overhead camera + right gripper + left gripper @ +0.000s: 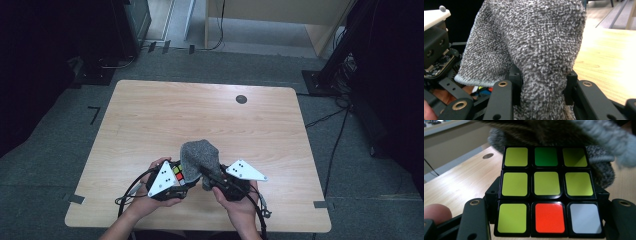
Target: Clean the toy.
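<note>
There is one puzzle cube (546, 192) and one grey cloth (531, 50) here, both near the lower middle of the high view, just above the near edge of the wooden surface (150, 115). One dark round spot (241, 99) marks the surface toward the upper right. Two hands come in from the bottom of the frame, each gripping one claw. The left claw (176, 181) sits left of centre with its jaws partly closed on the cube, one jaw against each side of it; in the left gripper view the facing side shows nine stickers: six yellow-green, one green at top middle, one orange-red at bottom middle, one white at bottom right. The left hand (150, 197) wraps the claw body from below, and a fingertip (436, 213) shows at the lower left of that view. The right claw (210, 182) sits just right of the cube, jaws fairly wide and pressed on a bunched part of the cloth, which rises above both claws and drapes over the cube's top. The right hand (240, 207) holds its claw angled toward the upper left of the frame, so the two claws nearly meet.
</note>
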The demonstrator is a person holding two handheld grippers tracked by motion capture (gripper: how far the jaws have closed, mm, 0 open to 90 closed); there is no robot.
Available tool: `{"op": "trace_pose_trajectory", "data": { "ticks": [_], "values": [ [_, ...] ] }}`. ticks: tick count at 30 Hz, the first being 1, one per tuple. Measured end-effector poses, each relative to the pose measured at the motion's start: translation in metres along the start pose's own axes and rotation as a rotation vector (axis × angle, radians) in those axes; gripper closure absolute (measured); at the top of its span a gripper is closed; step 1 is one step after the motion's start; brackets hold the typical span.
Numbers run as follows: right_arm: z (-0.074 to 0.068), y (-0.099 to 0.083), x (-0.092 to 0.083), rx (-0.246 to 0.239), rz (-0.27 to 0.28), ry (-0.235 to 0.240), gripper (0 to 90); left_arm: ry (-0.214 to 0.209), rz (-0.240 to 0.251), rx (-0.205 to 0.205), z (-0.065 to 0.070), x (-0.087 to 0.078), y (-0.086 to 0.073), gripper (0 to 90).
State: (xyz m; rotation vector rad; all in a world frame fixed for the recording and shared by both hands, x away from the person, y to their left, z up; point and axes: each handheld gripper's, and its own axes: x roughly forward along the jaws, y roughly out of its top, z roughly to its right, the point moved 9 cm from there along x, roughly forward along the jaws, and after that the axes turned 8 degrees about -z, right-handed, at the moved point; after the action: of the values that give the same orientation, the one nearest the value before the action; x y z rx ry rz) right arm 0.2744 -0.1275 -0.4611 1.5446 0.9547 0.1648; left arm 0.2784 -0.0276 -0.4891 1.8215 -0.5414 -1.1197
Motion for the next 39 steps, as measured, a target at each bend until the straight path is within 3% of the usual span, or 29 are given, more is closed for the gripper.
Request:
{"op": "trace_pose_trajectory", "data": {
  "ticks": [5, 10, 12, 14, 17, 20, 23, 27, 30, 34, 36, 39],
  "values": [
    [0.010, -0.011, 0.007, 0.018, -0.029, -0.022, 64.0, 0.010, 0.023, -0.003, -0.003, -0.007, 0.006, 34.1],
    [0.019, -0.023, 0.014, 0.020, -0.079, -0.039, 64.0, 0.007, 0.101, -0.083, -0.015, -0.019, 0.015, 34.1],
    [0.019, -0.026, 0.016, 0.022, -0.085, -0.034, 64.1, 0.011, 0.116, -0.096, -0.018, -0.022, 0.017, 34.1],
    [0.009, -0.032, 0.023, 0.007, -0.101, 0.019, 64.5, 0.021, 0.145, -0.141, -0.025, -0.027, 0.018, 34.1],
    [-0.009, -0.035, 0.030, -0.013, -0.111, 0.099, 65.5, -0.002, 0.162, -0.199, -0.029, -0.029, 0.018, 34.1],
    [-0.026, -0.043, 0.037, -0.050, -0.148, 0.161, 65.9, -0.007, 0.181, -0.230, -0.031, -0.031, 0.020, 34.1],
    [-0.037, -0.053, 0.043, -0.098, -0.187, 0.189, 65.9, -0.002, 0.185, -0.232, -0.034, -0.032, 0.020, 34.1],
    [-0.037, -0.051, 0.043, -0.102, -0.190, 0.193, 66.1, -0.007, 0.183, -0.248, -0.036, -0.032, 0.018, 34.1],
    [-0.025, -0.041, 0.036, -0.094, -0.153, 0.153, 66.1, -0.023, 0.177, -0.249, -0.035, -0.031, 0.017, 34.1],
    [-0.004, -0.022, 0.020, -0.008, -0.046, 0.116, 66.3, -0.045, 0.172, -0.222, -0.027, -0.028, 0.019, 34.1],
    [-0.003, -0.022, 0.019, -0.034, -0.040, 0.110, 66.3, -0.047, 0.174, -0.211, -0.023, -0.027, 0.022, 34.1],
    [-0.014, -0.029, 0.025, -0.071, -0.061, 0.135, 66.3, -0.055, 0.174, -0.204, -0.021, -0.027, 0.024, 34.1]
  ]
}}
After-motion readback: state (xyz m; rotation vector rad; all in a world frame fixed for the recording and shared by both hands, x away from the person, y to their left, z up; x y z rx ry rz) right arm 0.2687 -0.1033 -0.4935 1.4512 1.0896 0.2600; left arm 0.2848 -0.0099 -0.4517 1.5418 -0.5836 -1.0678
